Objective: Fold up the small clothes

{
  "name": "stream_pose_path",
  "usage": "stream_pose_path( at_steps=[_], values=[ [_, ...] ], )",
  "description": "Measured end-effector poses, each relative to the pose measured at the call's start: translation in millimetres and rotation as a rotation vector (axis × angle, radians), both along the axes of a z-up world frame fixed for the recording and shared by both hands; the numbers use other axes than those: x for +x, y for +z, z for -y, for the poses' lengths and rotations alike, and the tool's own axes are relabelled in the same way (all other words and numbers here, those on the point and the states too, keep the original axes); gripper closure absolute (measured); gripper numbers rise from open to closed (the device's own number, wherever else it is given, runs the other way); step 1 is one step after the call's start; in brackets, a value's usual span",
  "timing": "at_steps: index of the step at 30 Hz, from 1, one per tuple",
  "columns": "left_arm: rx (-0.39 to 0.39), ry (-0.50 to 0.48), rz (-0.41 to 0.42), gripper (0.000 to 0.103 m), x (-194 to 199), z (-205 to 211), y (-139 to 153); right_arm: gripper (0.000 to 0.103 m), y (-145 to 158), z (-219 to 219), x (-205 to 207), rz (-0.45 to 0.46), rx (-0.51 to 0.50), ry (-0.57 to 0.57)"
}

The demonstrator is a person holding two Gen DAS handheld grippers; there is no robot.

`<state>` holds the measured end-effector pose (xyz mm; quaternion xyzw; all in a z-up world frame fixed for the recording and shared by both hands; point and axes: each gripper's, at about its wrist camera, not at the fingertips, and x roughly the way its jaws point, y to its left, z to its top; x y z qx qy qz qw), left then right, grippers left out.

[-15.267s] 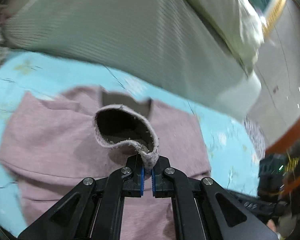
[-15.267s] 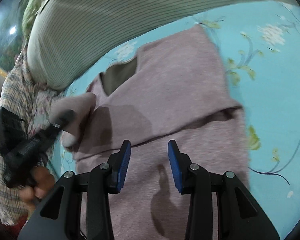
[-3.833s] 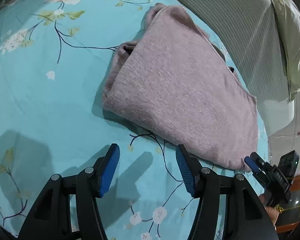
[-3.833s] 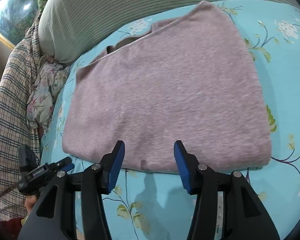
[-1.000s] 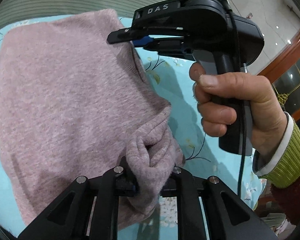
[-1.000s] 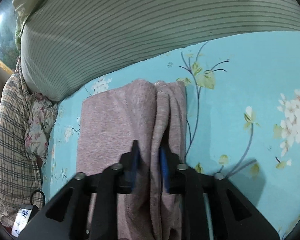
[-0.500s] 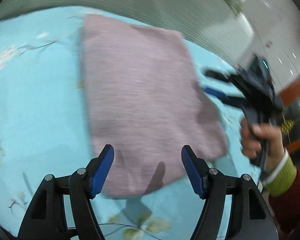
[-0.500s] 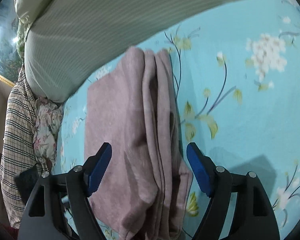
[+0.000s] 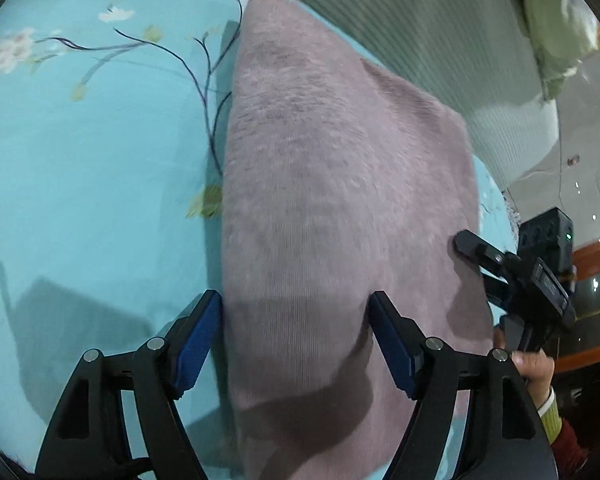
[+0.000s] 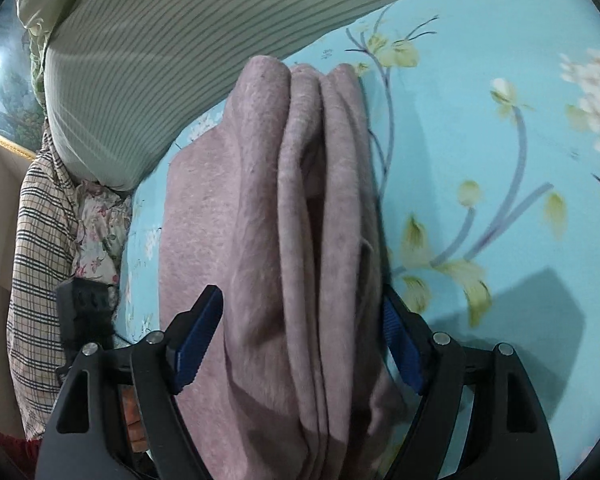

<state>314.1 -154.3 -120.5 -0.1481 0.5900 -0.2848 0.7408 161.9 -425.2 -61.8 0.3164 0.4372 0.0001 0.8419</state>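
Note:
A pink knit sweater [image 9: 340,160] lies folded into a long narrow stack on the blue floral bedsheet [image 9: 80,160]. My left gripper [image 9: 294,298] hovers over its near end, jaws still opening; the cloth lies below and between the blue pads, with nothing gripped. In the right wrist view the sweater's [image 10: 260,200] stacked fold edges run away from the camera. My right gripper [image 10: 298,300] straddles that end with wide open jaws, pads off the cloth. The right gripper [image 9: 476,258] also shows at the sweater's right edge, held in a hand [image 9: 532,364].
A striped grey-green pillow [image 9: 440,40] borders the far side of the bed, also seen as the striped pillow [image 10: 160,60]. Plaid cloth [image 10: 36,240] and floral fabric [image 10: 100,232] lie at the left. Blue bedsheet [image 10: 480,160] spreads to the right of the sweater.
Both grippers were shut on bunched sweater cloth a second ago and have let go and opened wide. The left gripper swung across to the near end; the sweater now lies flat, folded.

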Motion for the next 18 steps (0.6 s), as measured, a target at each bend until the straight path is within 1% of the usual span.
stream_pose_path(
  at_steps=[1,2,3,5,6,7,8,12,14,17,18],
  values=[
    [-0.005,0.003,-0.007,0.026,3.6,1.8,-3.4,0.025,-1.5,0.2,2.0,0.002,0.005,0.005],
    [-0.015,0.008,-0.011,0.028,7.2,5.5,-6.4,0.036,-2.5,-0.5,3.6,0.006,0.011,0.007],
    [-0.024,0.012,-0.007,0.03,9.8,6.8,-7.4,0.055,-3.7,-1.1,4.4,-0.002,0.017,0.006],
    [-0.029,0.006,0.007,0.052,12.6,8.6,-6.8,0.062,-3.1,-3.1,3.3,-0.012,0.022,-0.004],
    [-0.035,0.004,0.009,0.055,12.8,8.0,-5.6,0.065,0.4,-6.0,1.2,-0.001,0.026,-0.004],
    [-0.047,0.002,0.019,0.062,11.1,5.8,-2.4,0.066,4.6,-9.5,-1.1,0.01,0.028,-0.001],
    [-0.049,-0.001,0.03,0.066,8.4,2.5,2.2,0.068,9.6,-16.6,-2.5,0.027,0.021,0.004],
    [-0.042,-0.015,0.107,0.068,-10.8,-14.5,29.8,0.07,21.3,-50.6,0.2,0.052,0.018,0.066],
    [-0.044,0.0,0.132,0.068,-23.3,-30.4,41.7,0.07,23.2,-78.4,8.0,0.062,0.007,0.12],
    [-0.03,0.053,0.149,0.068,-34.7,-64.5,51.7,0.07,17.6,-110.0,21.6,0.07,0.027,0.183],
    [-0.026,0.082,0.15,0.068,-38.2,-83.6,54.5,0.07,14.6,-120.4,27.1,0.069,0.033,0.204]
  ],
)
